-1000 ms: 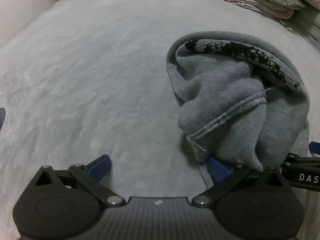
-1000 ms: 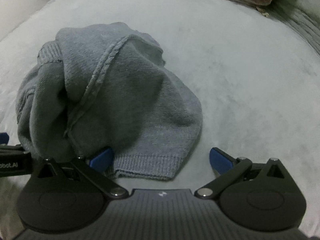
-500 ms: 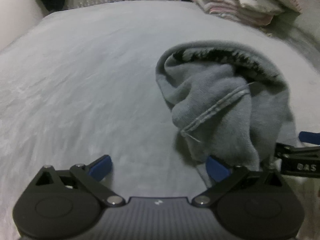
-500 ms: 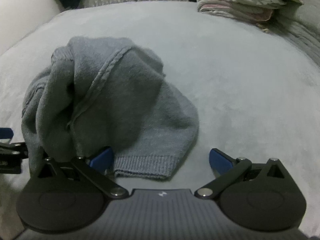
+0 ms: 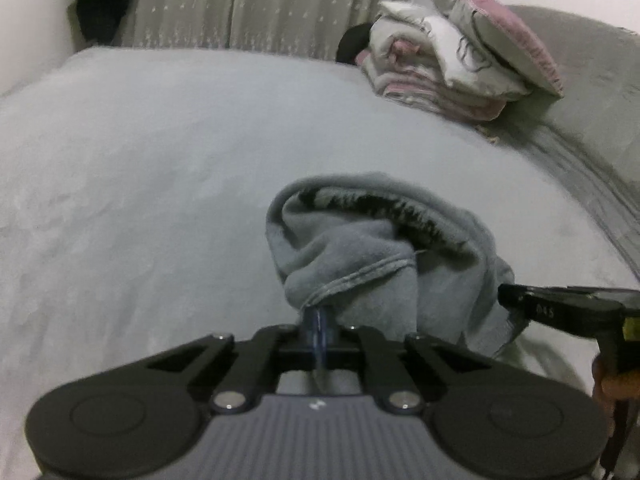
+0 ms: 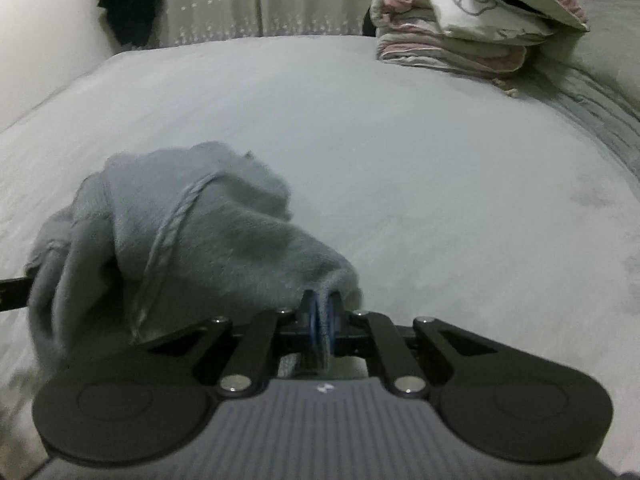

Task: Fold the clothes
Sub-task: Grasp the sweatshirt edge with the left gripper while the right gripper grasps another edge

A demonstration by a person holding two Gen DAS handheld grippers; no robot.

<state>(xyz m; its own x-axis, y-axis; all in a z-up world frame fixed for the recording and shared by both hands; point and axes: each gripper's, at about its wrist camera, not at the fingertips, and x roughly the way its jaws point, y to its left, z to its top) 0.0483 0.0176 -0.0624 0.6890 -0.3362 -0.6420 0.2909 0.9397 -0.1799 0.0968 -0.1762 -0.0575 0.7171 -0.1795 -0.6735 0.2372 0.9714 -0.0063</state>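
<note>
Newly lifted grey sweater (image 5: 372, 264), bunched, dark-patterned inside.

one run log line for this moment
left gripper: shut on grey sweater | right gripper: shut on grey sweater | sweater: bunched on bed

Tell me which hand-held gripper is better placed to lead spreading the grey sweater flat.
Right, probably. The right hand-held gripper is shut on the grey sweater with open bed beside it. The left hand-held gripper grips only a bunched seam.

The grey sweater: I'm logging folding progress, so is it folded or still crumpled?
Still crumpled. The grey sweater sits bunched in a heap on the bed, each gripper shut on an edge.
</note>
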